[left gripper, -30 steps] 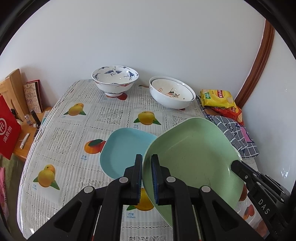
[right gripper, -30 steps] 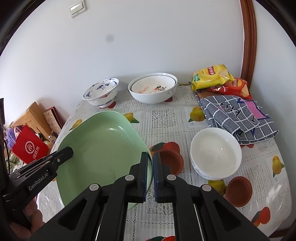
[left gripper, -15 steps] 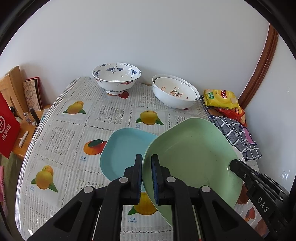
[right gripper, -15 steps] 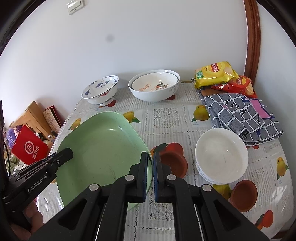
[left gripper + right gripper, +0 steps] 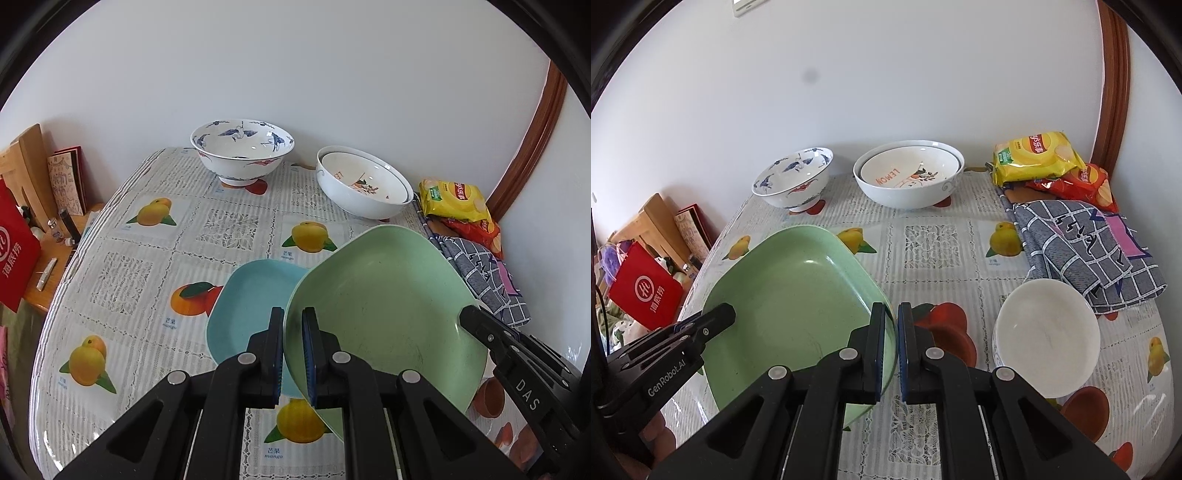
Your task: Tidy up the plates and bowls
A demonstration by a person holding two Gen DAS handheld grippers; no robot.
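Observation:
A green square plate (image 5: 384, 314) hangs tilted above the table, gripped at two opposite edges. My left gripper (image 5: 293, 328) is shut on its left rim and my right gripper (image 5: 892, 325) is shut on its right rim (image 5: 890, 325). Below it, partly covered, a light blue plate (image 5: 251, 306) lies flat on the fruit-print tablecloth (image 5: 155, 266). At the back stand a blue-patterned bowl (image 5: 242, 149) and two nested white bowls (image 5: 364, 184). A plain white bowl (image 5: 1047, 334) sits at the right.
Snack bags (image 5: 1038, 157) and a folded checked cloth (image 5: 1086, 247) lie at the back right. A small brown dish (image 5: 1084, 413) sits near the white bowl. A red bag (image 5: 14, 254) and wooden items stand left of the table, beyond its edge.
Both grippers have carried the green plate a little forward and down over the blue plate. The bowls at the back look nearer.

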